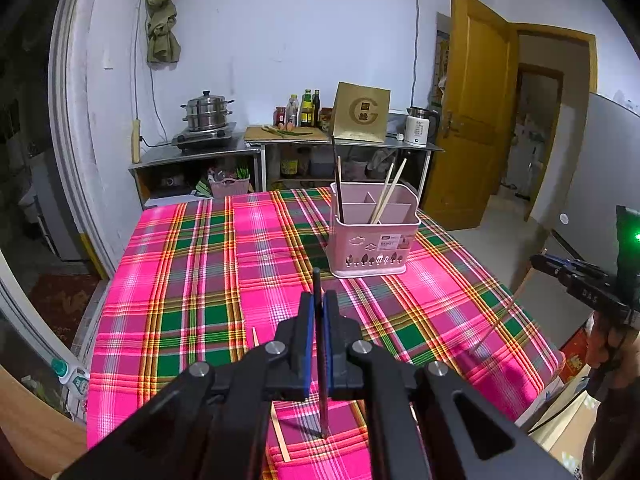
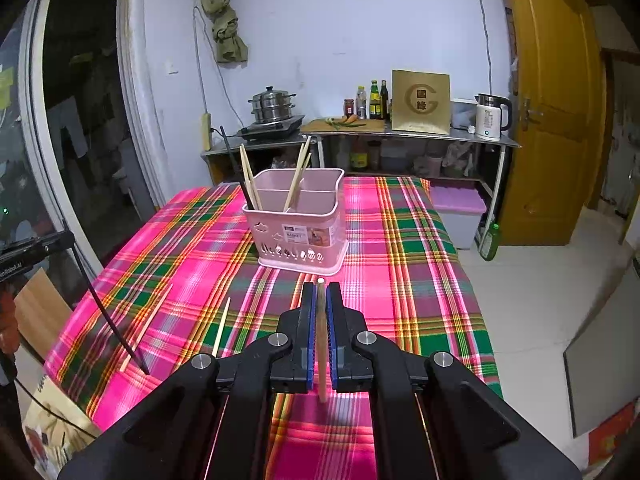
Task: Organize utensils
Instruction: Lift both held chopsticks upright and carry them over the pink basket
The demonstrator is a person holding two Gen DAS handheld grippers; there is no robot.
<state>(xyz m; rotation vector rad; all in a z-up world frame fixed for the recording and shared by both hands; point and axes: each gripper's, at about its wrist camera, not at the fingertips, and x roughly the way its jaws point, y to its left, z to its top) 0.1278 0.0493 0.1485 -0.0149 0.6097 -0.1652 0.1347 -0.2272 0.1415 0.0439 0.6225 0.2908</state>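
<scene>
While your left gripper (image 1: pixel 319 308) pinches a black chopstick (image 1: pixel 321 364), your right gripper (image 2: pixel 321 304) clamps what looks like a wooden chopstick (image 2: pixel 321 344), both facing the pink holder (image 2: pixel 298 220) mid-tabletop.

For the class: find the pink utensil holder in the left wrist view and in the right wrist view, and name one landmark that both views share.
Left wrist view: the pink holder stands right of centre on the plaid cloth, beyond the left gripper.
Right wrist view: the holder stands just left of centre.
Shared landmark: the gold box on the counter behind.
</scene>
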